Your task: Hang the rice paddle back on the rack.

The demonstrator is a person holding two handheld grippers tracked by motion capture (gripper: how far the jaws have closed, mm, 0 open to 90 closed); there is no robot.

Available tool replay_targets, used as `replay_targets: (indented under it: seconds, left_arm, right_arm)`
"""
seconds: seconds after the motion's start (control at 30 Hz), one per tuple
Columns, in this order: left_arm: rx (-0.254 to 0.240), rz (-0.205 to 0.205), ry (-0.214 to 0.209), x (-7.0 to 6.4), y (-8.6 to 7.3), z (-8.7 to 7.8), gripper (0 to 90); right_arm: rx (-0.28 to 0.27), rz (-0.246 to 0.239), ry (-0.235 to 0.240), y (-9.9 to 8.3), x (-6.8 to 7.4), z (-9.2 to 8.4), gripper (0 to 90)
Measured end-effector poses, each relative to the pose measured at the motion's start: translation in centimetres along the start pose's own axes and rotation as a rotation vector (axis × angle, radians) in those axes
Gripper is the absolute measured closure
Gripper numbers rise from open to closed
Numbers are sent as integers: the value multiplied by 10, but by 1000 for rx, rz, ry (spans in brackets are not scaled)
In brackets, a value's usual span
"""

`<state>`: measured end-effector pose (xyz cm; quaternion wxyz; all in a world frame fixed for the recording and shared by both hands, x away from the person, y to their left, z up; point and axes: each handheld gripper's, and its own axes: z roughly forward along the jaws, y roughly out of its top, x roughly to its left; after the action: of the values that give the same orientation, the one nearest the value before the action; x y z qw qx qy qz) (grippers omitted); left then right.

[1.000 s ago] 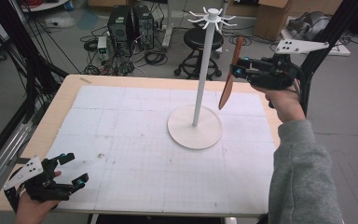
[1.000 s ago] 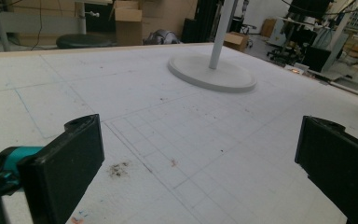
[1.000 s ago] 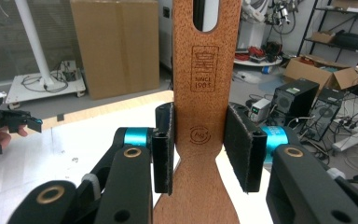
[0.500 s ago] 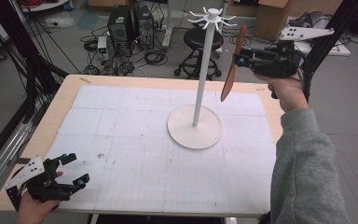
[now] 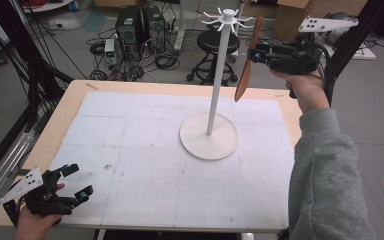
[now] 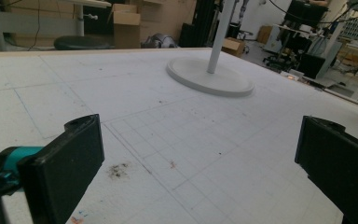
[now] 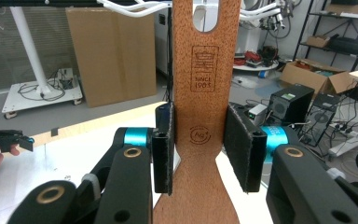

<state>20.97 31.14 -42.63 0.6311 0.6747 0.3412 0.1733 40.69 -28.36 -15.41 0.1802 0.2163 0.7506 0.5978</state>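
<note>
Right gripper (image 5: 256, 52), clamped on the spatula (image 5: 245, 75), has risen toward the rack (image 5: 227, 20) hooks; hanging appears imminent. Left gripper (image 5: 77, 181) rests open.

spatula (image 7: 205, 116): reddish-brown wood, burnt-in stamps | stand (image 5: 215, 75): white | mat (image 5: 150, 165): white, faint grey grid, dark specks | surface (image 5: 70, 105): light wood edge | right tongs (image 7: 206, 154): black, teal accents | left tongs (image 5: 77, 181): black, teal accents | sleeve (image 5: 325, 180): grey

Stool (image 5: 221, 44), PC towers (image 5: 139, 26), cardboard boxes (image 7: 117, 51) in bkgd.
</note>
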Motion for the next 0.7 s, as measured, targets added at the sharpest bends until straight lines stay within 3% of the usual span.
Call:
replay_targets:
  seconds: [0.7]
  left_arm:
    - [-7,-9,10,2,0,-4,17]
  right_arm:
    - [17,-10,-2,3,3,18,641]
